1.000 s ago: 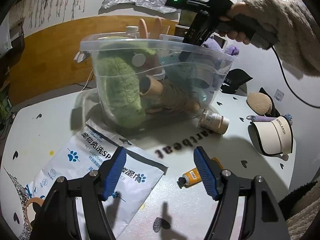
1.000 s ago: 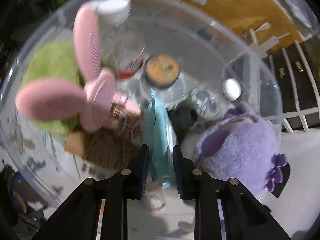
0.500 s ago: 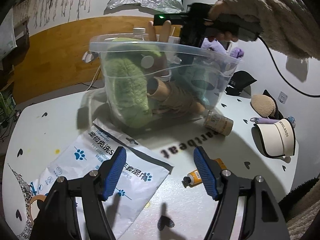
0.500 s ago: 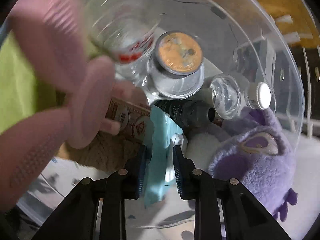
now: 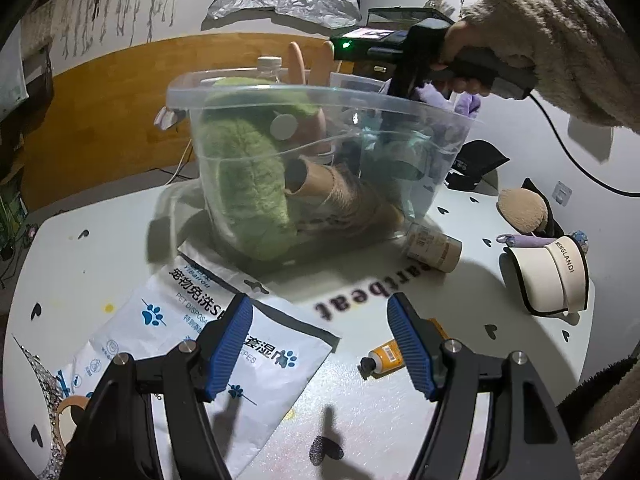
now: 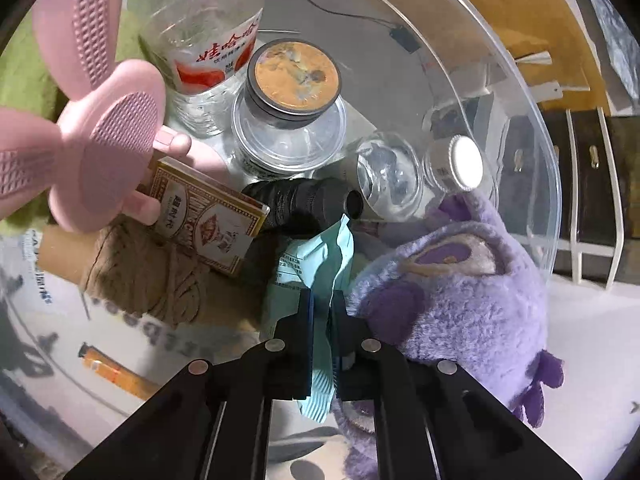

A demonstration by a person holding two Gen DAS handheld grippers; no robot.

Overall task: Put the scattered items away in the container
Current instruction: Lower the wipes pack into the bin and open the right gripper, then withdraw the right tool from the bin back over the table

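A clear plastic bin point(image 5: 320, 90) stands on the white table, packed with a green plush point(image 5: 248, 184), a twine roll point(image 5: 340, 192), a purple plush point(image 6: 460, 300), a water bottle point(image 6: 208, 40), an orange-lidded jar point(image 6: 296, 76), a card box point(image 6: 208, 216) and a pink rabbit-eared toy point(image 6: 112, 140). My right gripper point(image 6: 321, 300) reaches down into the bin. Its jaws are closing, with a teal packet point(image 6: 320, 256) pinched between them. My left gripper point(image 5: 318, 312) hovers open over the table in front of the bin, holding nothing.
On the table lie a white pet-wipes pack point(image 5: 192, 328), an orange tube point(image 5: 388, 356), a small tan bottle point(image 5: 434, 246), a white visor point(image 5: 548, 276), a brown puff point(image 5: 522, 210) and a black cloth point(image 5: 476, 160). A fuzzy sleeve point(image 5: 560, 52) reaches over the bin.
The right gripper has tipped further down into the bin and its jaws have narrowed onto the teal packet. The left gripper has stayed put.
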